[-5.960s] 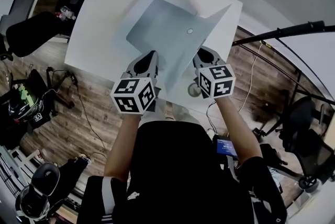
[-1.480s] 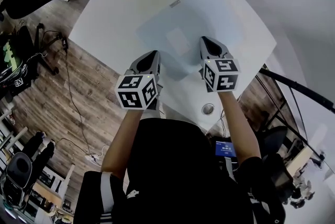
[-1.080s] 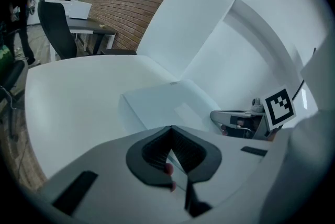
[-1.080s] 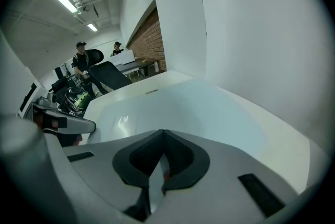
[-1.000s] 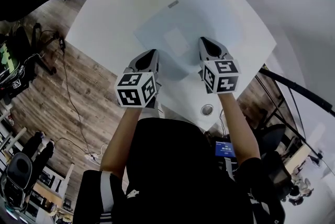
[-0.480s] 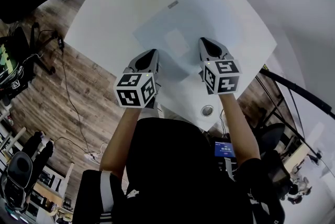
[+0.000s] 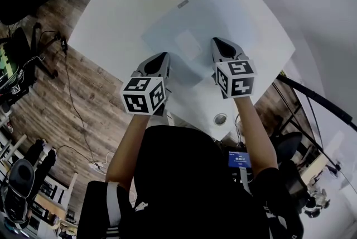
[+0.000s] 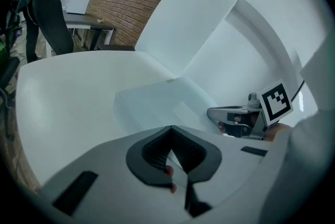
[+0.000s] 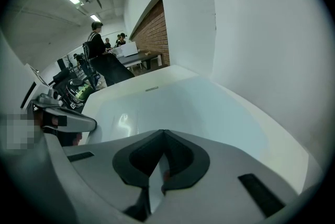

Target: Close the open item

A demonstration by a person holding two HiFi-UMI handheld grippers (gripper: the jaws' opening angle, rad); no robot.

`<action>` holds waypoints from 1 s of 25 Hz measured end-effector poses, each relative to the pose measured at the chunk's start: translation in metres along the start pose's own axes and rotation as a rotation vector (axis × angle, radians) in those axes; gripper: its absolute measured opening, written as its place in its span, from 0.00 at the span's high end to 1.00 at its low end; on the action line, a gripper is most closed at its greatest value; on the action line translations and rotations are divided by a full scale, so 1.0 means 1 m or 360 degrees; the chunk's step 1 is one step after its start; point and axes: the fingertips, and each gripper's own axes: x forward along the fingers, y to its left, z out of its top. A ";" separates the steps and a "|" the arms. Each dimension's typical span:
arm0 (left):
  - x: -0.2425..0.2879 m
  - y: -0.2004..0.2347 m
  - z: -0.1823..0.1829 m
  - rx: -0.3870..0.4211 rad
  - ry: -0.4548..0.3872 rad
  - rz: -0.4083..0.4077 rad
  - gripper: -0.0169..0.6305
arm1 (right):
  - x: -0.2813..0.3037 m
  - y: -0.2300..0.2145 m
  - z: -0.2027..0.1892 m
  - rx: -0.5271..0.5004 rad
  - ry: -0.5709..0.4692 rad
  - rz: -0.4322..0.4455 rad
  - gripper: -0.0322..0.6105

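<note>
Laptop (image 7: 215,23) lies flat on the white table (image 7: 128,6), lid down. No gap shows along the edges from the head view. In the left gripper view it reads as one low, pale slab (image 8: 157,102) with no raised screen.

Your left gripper (image 7: 160,59) sits at the near left corner of the lid and your right gripper (image 7: 219,43) at the near edge further right. Both point away from you across the lid.

Left jaws are together at the tips with nothing between them (image 8: 170,129). Right jaws are the same, tips met and empty (image 9: 163,133). Each gripper shows in the other's view, at (image 8: 233,113) and (image 9: 63,119), side by side and apart.

I cannot tell whether the tips press on the lid or hang just above it.

Judgement: the closing looks done. What is left, at most, is a light press to seat the lid, then lifting both grippers clear.
</note>
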 end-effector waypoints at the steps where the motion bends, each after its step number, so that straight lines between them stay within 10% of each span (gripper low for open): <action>1: 0.000 0.000 0.000 -0.0012 0.0005 -0.0014 0.96 | 0.000 0.000 0.001 -0.0008 0.0002 0.0000 0.89; 25: 0.003 -0.007 -0.001 0.0083 0.0061 -0.0043 0.96 | 0.018 0.022 0.031 -0.0175 -0.0025 0.0069 0.89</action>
